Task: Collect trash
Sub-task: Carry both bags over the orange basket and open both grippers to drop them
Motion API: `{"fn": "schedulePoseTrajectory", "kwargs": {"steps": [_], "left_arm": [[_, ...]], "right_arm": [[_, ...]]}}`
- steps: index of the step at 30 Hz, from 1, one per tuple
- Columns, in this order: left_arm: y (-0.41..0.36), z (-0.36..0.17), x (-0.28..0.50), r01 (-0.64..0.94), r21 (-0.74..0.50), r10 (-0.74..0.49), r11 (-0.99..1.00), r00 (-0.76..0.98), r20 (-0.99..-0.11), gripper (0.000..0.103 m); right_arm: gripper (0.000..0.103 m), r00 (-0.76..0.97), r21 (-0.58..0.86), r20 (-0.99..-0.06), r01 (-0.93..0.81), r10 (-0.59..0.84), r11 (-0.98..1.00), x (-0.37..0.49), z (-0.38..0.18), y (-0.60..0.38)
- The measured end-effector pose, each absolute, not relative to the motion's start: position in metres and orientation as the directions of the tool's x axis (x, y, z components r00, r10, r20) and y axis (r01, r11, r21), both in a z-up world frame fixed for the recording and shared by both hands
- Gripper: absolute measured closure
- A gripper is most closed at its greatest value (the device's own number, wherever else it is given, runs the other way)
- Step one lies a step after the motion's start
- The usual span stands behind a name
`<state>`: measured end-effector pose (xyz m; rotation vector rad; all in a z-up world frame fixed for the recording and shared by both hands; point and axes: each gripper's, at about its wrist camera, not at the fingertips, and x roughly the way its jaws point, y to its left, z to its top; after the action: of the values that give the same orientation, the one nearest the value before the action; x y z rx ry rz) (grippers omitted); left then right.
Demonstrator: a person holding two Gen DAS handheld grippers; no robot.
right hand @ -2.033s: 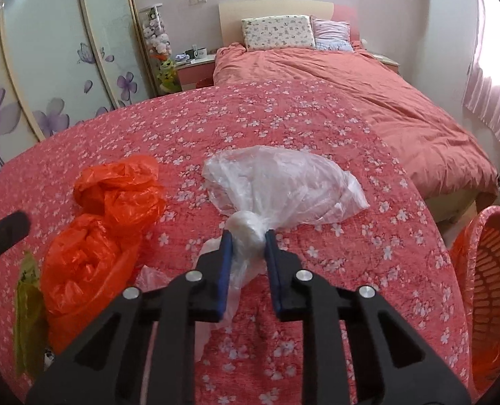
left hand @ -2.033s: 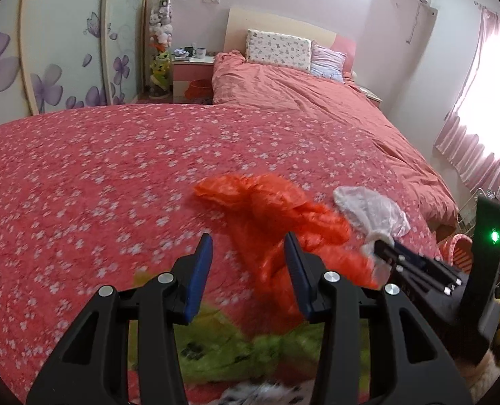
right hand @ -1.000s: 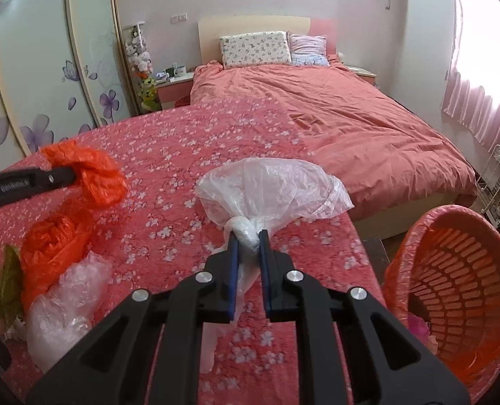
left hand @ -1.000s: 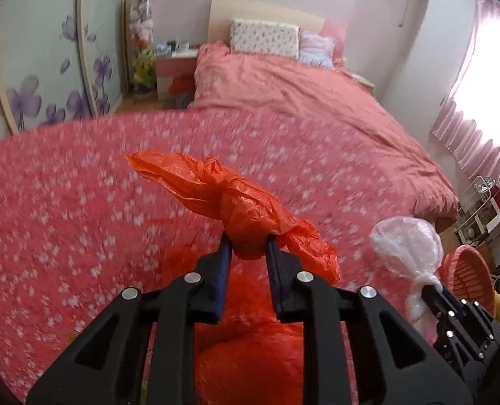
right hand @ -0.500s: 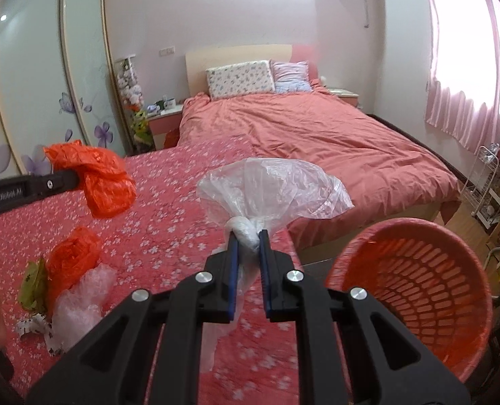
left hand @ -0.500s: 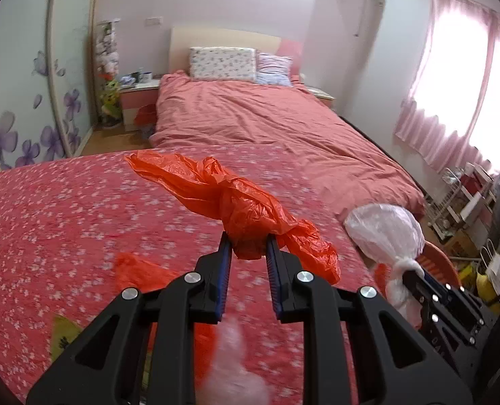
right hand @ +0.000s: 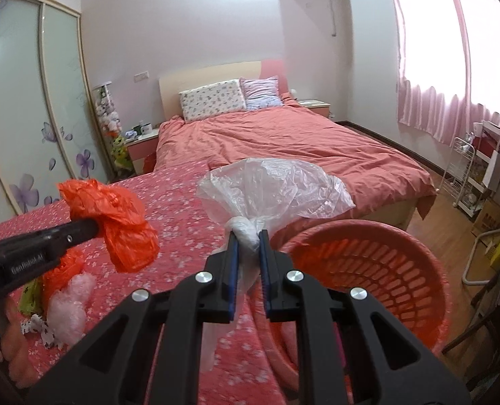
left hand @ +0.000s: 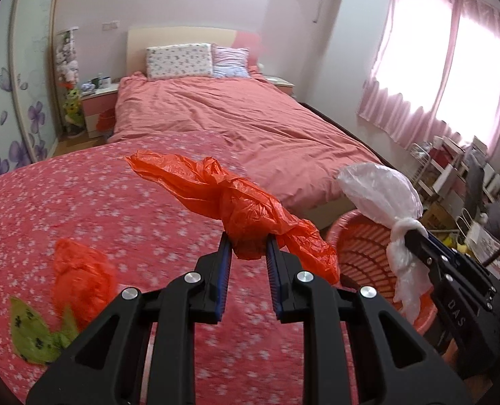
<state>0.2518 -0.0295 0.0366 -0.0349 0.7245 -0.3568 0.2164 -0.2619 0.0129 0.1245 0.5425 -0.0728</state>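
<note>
While my left gripper (left hand: 246, 253) has its fingers clamped on the knotted middle of an orange plastic bag (left hand: 236, 199), my right gripper (right hand: 248, 241) pinches the twisted neck of a clear plastic bag (right hand: 277, 189), and both bags hang in the air above the flowered red bedspread (left hand: 98, 209). Just beside my right fingers, low and to the right, stands the orange laundry-style basket (right hand: 415, 270), open side up, at the edge of the bedspread. On the spread to my left lie another crumpled orange bag (left hand: 81, 280), a green wrapper (left hand: 35, 334) touching it, and a pale pink bubble-wrap wad (right hand: 69, 307) close by. Farther off is the bed with a plain salmon duvet (left hand: 223, 114), two pillows (left hand: 179, 59) against the headboard, a nightstand (left hand: 98, 104) to its left, and pink curtains (left hand: 452, 67) over the bright window on the right.
</note>
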Motion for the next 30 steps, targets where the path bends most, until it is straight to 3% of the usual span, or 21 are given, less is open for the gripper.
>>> {"fn": "schedulePoseTrajectory", "kwargs": {"steps": [30], "left_arm": [[-0.149, 0.006, 0.225, 0.549, -0.155, -0.496, 0.821, 0.553, -0.669, 0.082]], "right_arm": [[0.09, 0.827, 0.126, -0.531, 0.296, -0.187, 0.947, 0.185, -0.021, -0.367]]}}
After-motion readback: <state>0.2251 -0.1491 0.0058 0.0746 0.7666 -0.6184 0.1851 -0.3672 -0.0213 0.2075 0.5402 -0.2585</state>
